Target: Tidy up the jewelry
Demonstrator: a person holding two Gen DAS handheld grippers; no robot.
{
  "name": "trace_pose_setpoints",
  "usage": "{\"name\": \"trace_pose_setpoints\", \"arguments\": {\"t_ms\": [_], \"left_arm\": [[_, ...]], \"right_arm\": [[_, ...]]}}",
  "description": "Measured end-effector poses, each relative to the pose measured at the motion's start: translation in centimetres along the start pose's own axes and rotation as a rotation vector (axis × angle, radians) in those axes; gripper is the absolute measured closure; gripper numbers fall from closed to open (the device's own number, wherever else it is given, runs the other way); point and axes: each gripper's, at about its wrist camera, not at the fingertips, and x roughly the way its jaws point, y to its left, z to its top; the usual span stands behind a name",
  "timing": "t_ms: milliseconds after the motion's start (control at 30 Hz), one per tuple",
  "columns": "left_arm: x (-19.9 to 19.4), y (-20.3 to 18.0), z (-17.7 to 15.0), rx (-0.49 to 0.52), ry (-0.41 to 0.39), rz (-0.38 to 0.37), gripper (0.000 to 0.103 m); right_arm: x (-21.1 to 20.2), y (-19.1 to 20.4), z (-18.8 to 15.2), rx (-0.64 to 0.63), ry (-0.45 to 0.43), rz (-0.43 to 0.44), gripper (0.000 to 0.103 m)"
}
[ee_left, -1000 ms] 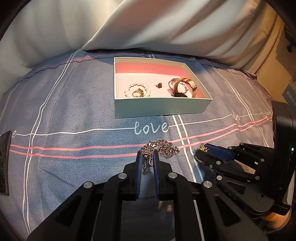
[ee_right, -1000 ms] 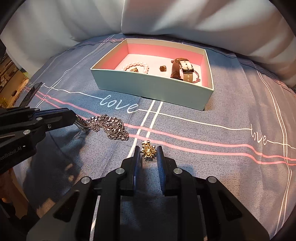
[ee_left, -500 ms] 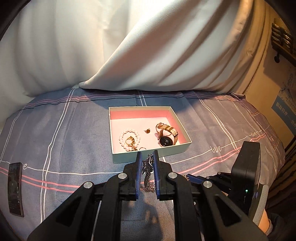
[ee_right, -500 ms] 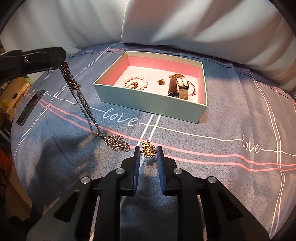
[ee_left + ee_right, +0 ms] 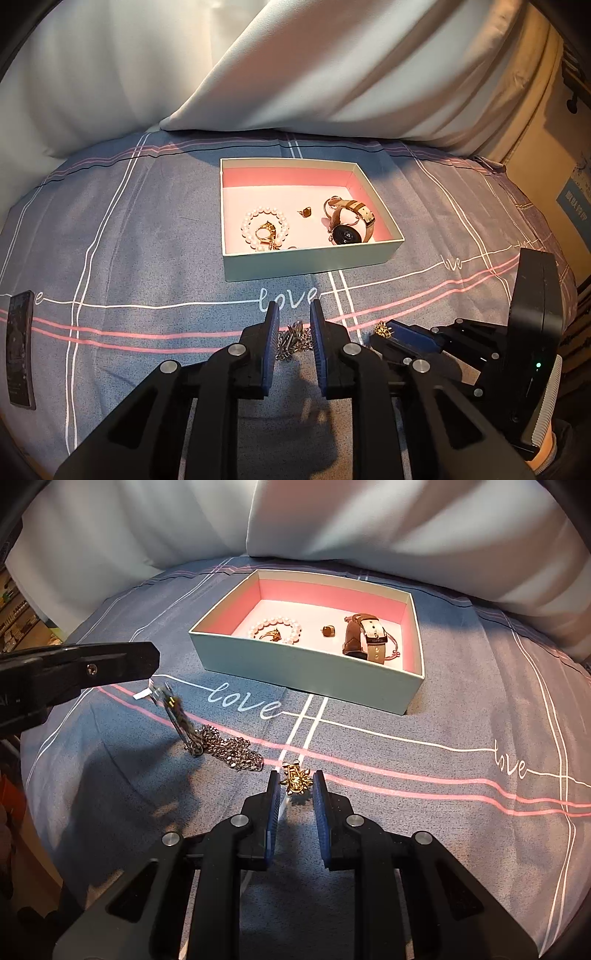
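My left gripper [image 5: 293,306] hovers over the bed in front of the teal box [image 5: 306,264]. Its jaws are opening. The silver chain [image 5: 221,747] has left them: its top end falls blurred under the left finger [image 5: 122,662], and the rest lies heaped on the sheet [image 5: 293,339]. My right gripper [image 5: 295,773] rests low on the sheet, shut on a gold brooch [image 5: 295,781] at its tips. The pink-lined box holds a pearl bracelet [image 5: 264,229], a gold ring [image 5: 265,233], a small stud [image 5: 305,212] and a watch [image 5: 349,225].
The bed has a blue-grey sheet with pink and white stripes. White pillows [image 5: 332,74] lean behind the box. A dark flat phone [image 5: 20,347] lies at the sheet's far left. The right gripper's body [image 5: 532,332] stands close on the left gripper's right.
The left gripper lifted the chain high, then came back down. Its jaws now stand wider and the chain drops from them. The right gripper stayed still on the brooch.
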Motion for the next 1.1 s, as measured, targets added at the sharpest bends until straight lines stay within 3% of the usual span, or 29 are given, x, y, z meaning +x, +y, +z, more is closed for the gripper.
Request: {"name": "trace_pose_setpoints", "arguments": {"t_ms": [167,200,267,300,733,933,1100], "left_arm": [[0.0,-0.2,0.1,0.0,-0.011,-0.003,0.074],[0.0,-0.4,0.1,0.009,-0.014,-0.006,0.075],[-0.1,-0.7,0.3,0.018,-0.018,-0.011,0.098],[0.0,-0.8,0.4,0.016,-0.018,-0.014,0.1],[3.8,-0.7,6.5,-0.014,-0.042,0.031,0.101],[6.0,0.0,9.3,-0.042,-0.028,0.044,0.101],[7.9,0.7,10.1,-0.06,0.011,0.025,0.101]], "right_arm": [[-0.3,0.1,0.2,-0.002,-0.009,0.002,0.084],[-0.4,0.1,0.3,-0.004,-0.011,0.0,0.084],[-0.7,0.1,0.7,-0.009,-0.02,-0.004,0.084],[-1.1,0.1,0.9,-0.009,-0.031,-0.009,0.084],[-2.3,-1.9,10.6,-0.03,-0.142,-0.087,0.084],[-0.9,-3.1,13.9,-0.024,-0.124,-0.105,0.084],[1.2,-3.7,14.3,-0.021,-0.076,-0.11,0.084]]}}
